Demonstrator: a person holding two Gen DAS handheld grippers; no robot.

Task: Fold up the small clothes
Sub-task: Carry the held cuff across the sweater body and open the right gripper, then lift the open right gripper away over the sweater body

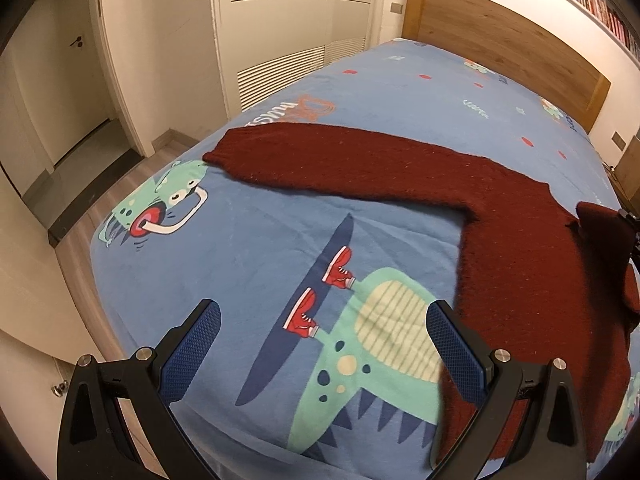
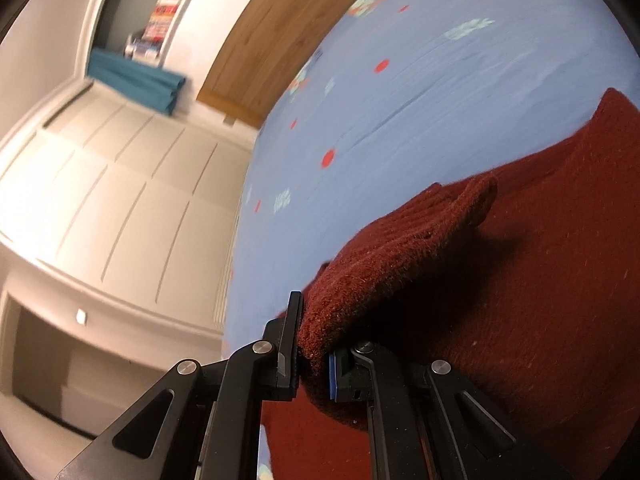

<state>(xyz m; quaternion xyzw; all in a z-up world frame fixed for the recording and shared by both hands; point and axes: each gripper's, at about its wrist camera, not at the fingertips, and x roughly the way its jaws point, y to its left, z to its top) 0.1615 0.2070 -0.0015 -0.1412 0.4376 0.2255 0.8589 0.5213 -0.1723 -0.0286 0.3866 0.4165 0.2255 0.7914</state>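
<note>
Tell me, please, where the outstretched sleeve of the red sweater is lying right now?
In the left wrist view, the sleeve lies flat across the blue bedsheet, reaching left toward the bed's edge, its cuff beside the green dinosaur print.

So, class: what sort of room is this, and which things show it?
Most likely a child's bedroom: a bed with a blue dinosaur-print sheet, a wooden headboard, and white built-in wardrobe doors.

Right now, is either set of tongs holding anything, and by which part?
The right tongs are shut on the dark red sweater, pinching its ribbed sleeve cuff. The left tongs are open and hold nothing.
</note>
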